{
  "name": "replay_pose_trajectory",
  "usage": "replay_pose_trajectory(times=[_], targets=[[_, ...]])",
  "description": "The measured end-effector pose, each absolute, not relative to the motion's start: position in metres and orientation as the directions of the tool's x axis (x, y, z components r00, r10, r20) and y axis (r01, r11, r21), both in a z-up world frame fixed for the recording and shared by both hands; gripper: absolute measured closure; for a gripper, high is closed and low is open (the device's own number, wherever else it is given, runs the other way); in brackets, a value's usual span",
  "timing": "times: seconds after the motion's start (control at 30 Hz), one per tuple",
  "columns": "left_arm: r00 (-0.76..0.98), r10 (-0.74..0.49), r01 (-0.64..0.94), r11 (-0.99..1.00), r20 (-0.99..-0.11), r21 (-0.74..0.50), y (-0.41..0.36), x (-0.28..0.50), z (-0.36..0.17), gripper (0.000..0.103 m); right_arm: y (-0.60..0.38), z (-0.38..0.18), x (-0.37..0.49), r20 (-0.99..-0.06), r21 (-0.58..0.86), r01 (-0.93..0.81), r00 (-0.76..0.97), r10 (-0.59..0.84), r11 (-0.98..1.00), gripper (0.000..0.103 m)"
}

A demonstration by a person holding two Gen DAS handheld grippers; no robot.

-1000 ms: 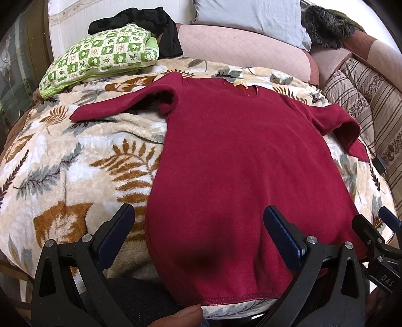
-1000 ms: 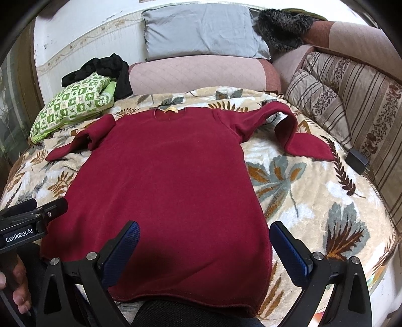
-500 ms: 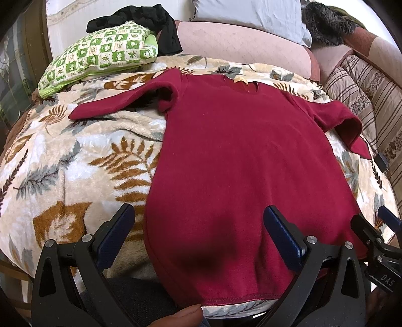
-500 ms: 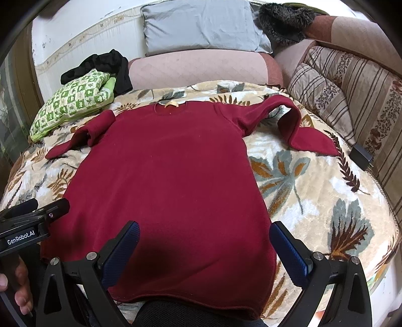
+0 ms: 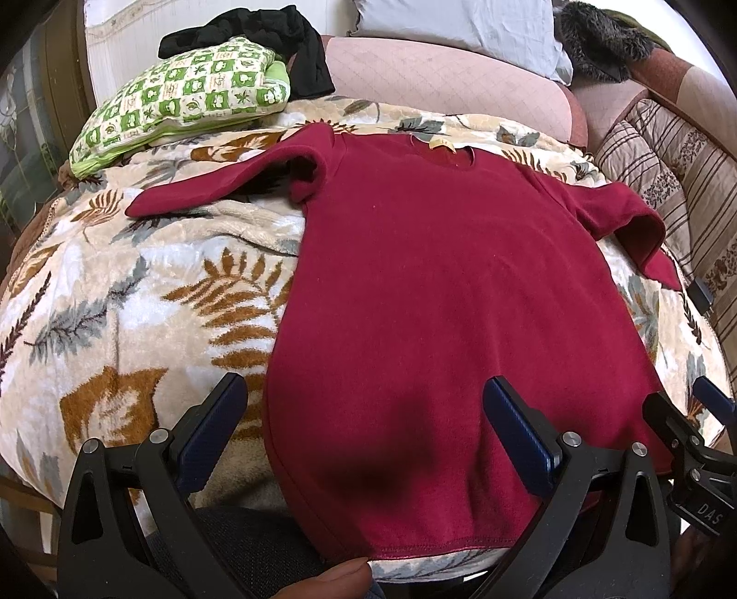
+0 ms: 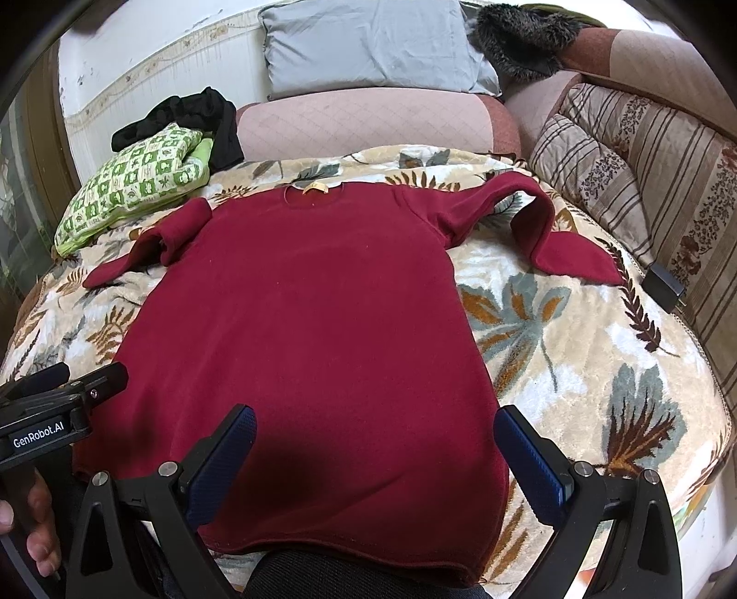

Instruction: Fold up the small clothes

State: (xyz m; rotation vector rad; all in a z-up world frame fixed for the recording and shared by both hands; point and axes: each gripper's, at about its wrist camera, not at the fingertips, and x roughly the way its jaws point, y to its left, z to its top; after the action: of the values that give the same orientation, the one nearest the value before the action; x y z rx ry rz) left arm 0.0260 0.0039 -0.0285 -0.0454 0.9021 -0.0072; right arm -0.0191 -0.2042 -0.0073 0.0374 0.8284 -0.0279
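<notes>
A dark red long-sleeved top (image 5: 437, 285) lies flat on a leaf-patterned blanket (image 5: 138, 295), collar at the far end, hem near me. It also shows in the right wrist view (image 6: 313, 331). Its left sleeve (image 5: 216, 189) lies folded outwards; its right sleeve (image 6: 543, 230) bends back on the blanket. My left gripper (image 5: 364, 424) is open and empty, hovering above the hem's left part. My right gripper (image 6: 375, 451) is open and empty above the hem's right part. Each gripper shows at the other view's edge.
A green checked cushion (image 5: 184, 96) with black clothing (image 5: 276, 27) on it lies at the far left. A grey pillow (image 6: 368, 50) and pink bolster (image 6: 368, 124) are behind. Striped cushions (image 6: 645, 152) line the right. A small black box (image 6: 663, 285) lies at the blanket's right edge.
Both grippers have drifted slightly forward and tilted down over the top, staying open. The top has not moved.
</notes>
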Motion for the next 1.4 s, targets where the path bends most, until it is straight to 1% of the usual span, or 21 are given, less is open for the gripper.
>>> replay_pose_trajectory(times=[0.73, 1.1, 1.4], targets=[[0.620, -0.026, -0.013, 0.999, -0.784, -0.043, 0.004, 0.026, -0.029, 0.001, -0.210, -0.006, -0.022, -0.735, 0.023, 0.050, 0.678, -0.017, 0.998, 0.001], [0.620, -0.025, -0.013, 0.999, -0.784, -0.043, 0.004, 0.027, -0.029, 0.000, -0.241, -0.017, -0.016, -0.779, 0.130, 0.177, 0.627, -0.009, 0.976, 0.001], [0.621, -0.017, -0.015, 0.999, -0.784, -0.033, 0.007, 0.020, -0.028, 0.000, -0.237, -0.013, -0.018, -0.771, 0.102, 0.175, 0.636, -0.034, 0.979, 0.001]])
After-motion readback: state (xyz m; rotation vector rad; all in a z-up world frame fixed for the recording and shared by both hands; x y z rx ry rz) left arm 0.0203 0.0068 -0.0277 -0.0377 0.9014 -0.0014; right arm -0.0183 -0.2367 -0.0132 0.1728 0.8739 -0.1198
